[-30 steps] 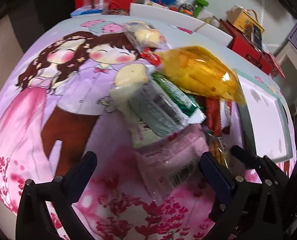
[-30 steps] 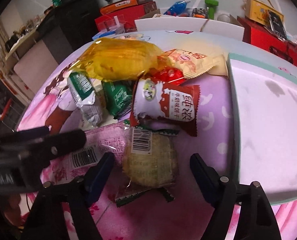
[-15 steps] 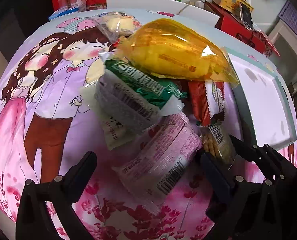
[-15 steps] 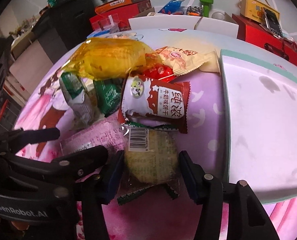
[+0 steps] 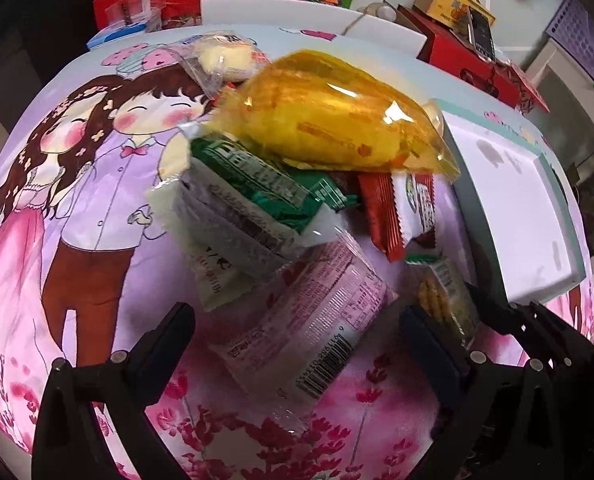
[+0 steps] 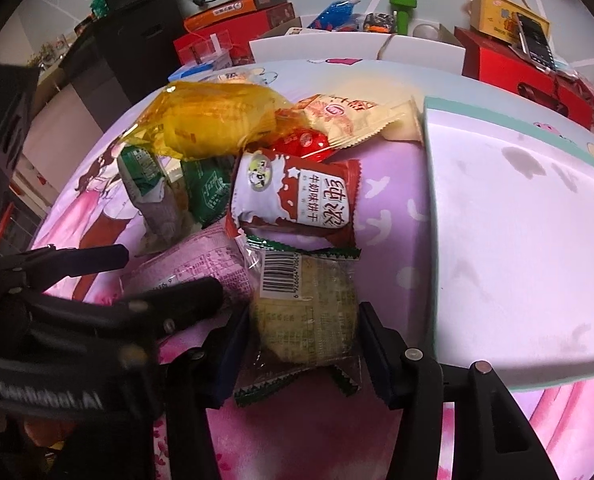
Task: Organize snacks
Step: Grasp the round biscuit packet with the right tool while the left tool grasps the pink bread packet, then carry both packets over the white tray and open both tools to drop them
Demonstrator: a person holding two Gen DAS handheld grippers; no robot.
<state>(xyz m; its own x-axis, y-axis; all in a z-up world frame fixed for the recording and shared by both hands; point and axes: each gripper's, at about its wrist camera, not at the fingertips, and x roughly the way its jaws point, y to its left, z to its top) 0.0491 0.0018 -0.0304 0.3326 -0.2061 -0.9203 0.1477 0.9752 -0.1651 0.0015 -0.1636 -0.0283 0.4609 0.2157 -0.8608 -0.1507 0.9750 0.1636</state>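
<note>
A round cracker packet (image 6: 305, 316) lies at the near edge of the snack pile (image 6: 257, 184), just left of the white tray (image 6: 517, 248). My right gripper (image 6: 303, 344) is closing around it, pads at both sides. My left gripper (image 5: 297, 328) stands wide open over a pink packet (image 5: 309, 320) without touching it, on the cartoon-printed tablecloth (image 5: 77, 208).

A: What's nearest the tool? 
B: A clear-wrapped round biscuit packet (image 6: 305, 312), barcode up, lying flat between the right gripper (image 6: 303, 350) fingers as they close.
A: And the left gripper (image 5: 297, 344)? 
B: A pink packet (image 5: 309, 328) lies flat between its spread fingers. Beyond, a yellow bag (image 5: 337, 124) tops the heap.
</note>
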